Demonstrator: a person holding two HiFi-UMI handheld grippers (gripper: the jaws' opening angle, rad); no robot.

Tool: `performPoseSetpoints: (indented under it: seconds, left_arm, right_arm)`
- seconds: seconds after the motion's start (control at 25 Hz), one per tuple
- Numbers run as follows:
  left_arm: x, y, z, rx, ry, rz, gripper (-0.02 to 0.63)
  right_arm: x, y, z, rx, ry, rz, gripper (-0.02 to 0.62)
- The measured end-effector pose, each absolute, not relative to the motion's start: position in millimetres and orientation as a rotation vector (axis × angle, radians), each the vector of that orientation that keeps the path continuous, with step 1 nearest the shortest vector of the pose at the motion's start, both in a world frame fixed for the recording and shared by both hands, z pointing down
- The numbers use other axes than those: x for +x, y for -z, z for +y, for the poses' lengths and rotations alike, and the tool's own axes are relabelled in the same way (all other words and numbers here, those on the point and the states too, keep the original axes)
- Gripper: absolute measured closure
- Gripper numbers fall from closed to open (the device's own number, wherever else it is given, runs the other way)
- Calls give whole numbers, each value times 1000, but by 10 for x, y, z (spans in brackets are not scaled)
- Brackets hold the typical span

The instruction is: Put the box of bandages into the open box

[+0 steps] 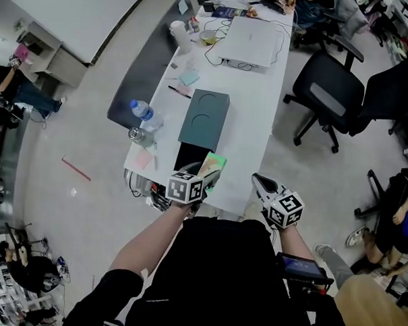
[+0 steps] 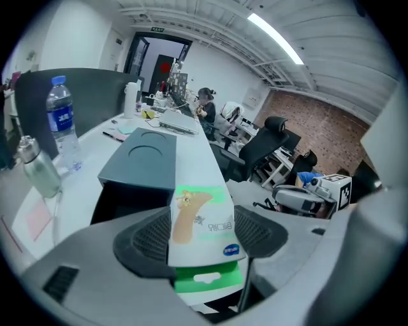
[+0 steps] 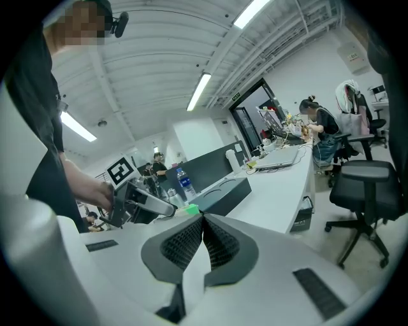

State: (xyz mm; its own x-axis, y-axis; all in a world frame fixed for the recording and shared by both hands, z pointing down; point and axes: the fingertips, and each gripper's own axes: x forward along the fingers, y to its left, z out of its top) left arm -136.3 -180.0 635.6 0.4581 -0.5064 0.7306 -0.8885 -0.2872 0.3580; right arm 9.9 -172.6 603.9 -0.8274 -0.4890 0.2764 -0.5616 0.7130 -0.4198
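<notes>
My left tool (image 1: 203, 180) grips the bandage box (image 2: 203, 219) just over the open box (image 1: 189, 156) on the counter (image 1: 254, 104); my right tool (image 3: 203, 221) is closed, empty.

A long white counter (image 1: 257, 107) carries a closed laptop (image 1: 250, 41) with a dark cable looping beside it. A blue-capped water bottle (image 1: 142, 112) stands just beside a metal flask (image 1: 138, 134) at the counter's left edge, near a pink sticky note (image 1: 141, 159). Black office chairs (image 1: 327, 90) stand on the pale floor to the right, and a red stick (image 1: 76, 168) lies to the left.
</notes>
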Motion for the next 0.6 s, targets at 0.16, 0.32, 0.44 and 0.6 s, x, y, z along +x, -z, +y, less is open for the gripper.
performPoseSetpoints:
  seconds: [0.16, 0.32, 0.44, 0.6]
  left_arm:
    - [-1698, -6354, -1822, 1905, -624, -1226, 295]
    - [-1996, -6404, -1820, 1875, -632, -1269, 294]
    - [-2167, -6487, -1824, 1853, -645, -1290, 293]
    - [-2278, -6575, -1891, 1839, -668, -1301, 293]
  right_arm:
    - [-40, -5997, -1767, 837, -742, -2777, 569]
    - [-167, -5972, -1785, 829, -734, -2778, 569]
    - [-253, -5976, -1784, 829, -728, -2779, 569]
    - [-295, -5967, -1792, 841, -726, -2770, 569]
